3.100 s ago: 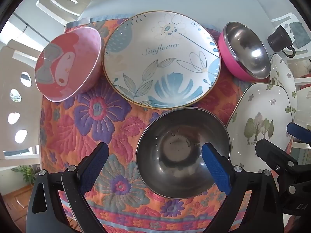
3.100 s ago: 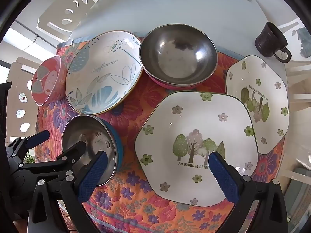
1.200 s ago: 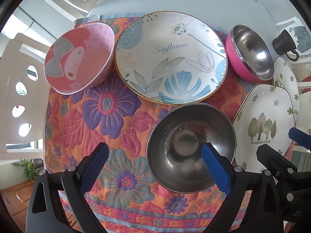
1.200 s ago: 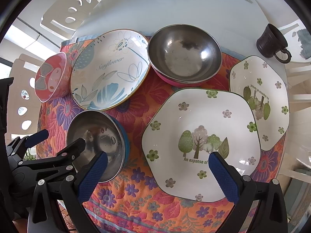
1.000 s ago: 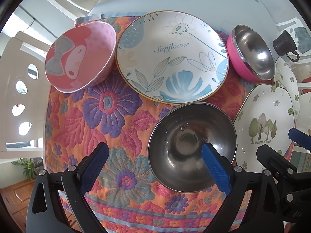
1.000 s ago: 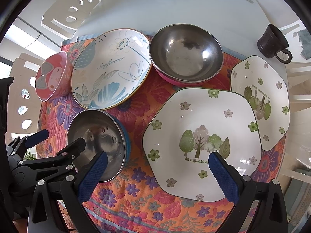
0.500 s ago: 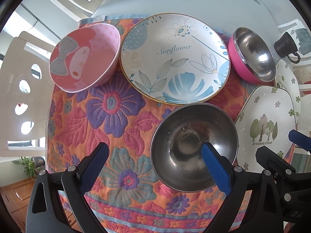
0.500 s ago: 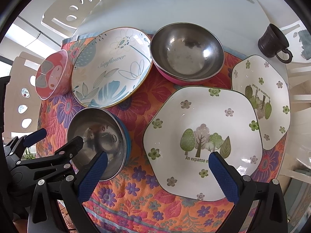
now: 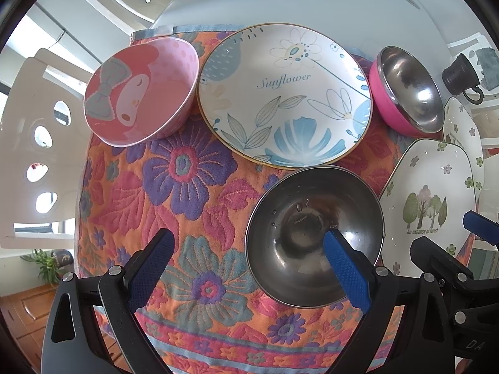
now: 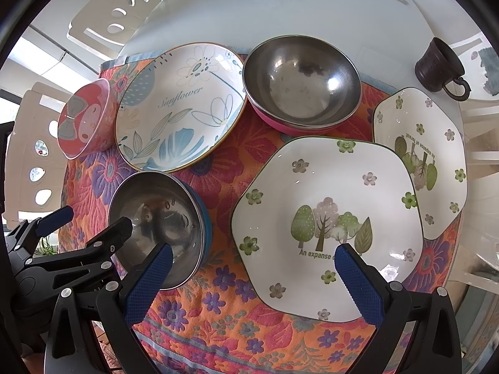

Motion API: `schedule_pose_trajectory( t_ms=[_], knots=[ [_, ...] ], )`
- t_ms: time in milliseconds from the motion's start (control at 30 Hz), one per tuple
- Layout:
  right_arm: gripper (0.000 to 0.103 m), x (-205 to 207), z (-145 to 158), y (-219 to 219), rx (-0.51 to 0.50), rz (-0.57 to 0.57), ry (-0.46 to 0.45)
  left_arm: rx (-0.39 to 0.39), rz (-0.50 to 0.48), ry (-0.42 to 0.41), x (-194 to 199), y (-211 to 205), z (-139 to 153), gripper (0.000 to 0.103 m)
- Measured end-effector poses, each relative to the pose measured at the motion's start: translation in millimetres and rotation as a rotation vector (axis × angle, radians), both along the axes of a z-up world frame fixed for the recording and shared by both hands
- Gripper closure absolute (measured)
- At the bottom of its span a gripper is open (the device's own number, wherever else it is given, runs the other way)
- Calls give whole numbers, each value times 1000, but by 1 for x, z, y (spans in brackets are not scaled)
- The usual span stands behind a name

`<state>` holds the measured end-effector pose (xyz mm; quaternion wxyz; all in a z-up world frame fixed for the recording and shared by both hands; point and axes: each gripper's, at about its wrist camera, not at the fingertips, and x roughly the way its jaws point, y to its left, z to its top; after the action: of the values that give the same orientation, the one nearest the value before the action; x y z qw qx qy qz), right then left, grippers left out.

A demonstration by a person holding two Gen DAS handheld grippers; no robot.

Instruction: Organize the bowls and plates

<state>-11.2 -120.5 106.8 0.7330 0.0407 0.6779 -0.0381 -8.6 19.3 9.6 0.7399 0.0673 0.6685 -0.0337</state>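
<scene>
Below, the left gripper (image 9: pixel 246 268) hangs spread wide above the floral cloth (image 9: pixel 174 187), its right finger over the blue-sided steel bowl (image 9: pixel 312 237), gripping nothing. Likewise the right gripper (image 10: pixel 252 275) is spread, empty, over the near tree plate (image 10: pixel 324 218). A second tree plate (image 10: pixel 418 155) lies to the right, the pink steel bowl (image 10: pixel 299 84) far, the Sunflower plate (image 10: pixel 181 106) left of it, the cartoon bowl (image 10: pixel 84 121) far left; a dark cup (image 10: pixel 436 62) sits far right on the table
</scene>
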Motion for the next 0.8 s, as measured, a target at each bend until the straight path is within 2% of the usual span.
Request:
schedule_pose_trajectory(
  t_ms=[800],
  knots=[
    [0,-1,-6,6,27,19,13,-9,34,19,-2,10,-7,7]
  ],
)
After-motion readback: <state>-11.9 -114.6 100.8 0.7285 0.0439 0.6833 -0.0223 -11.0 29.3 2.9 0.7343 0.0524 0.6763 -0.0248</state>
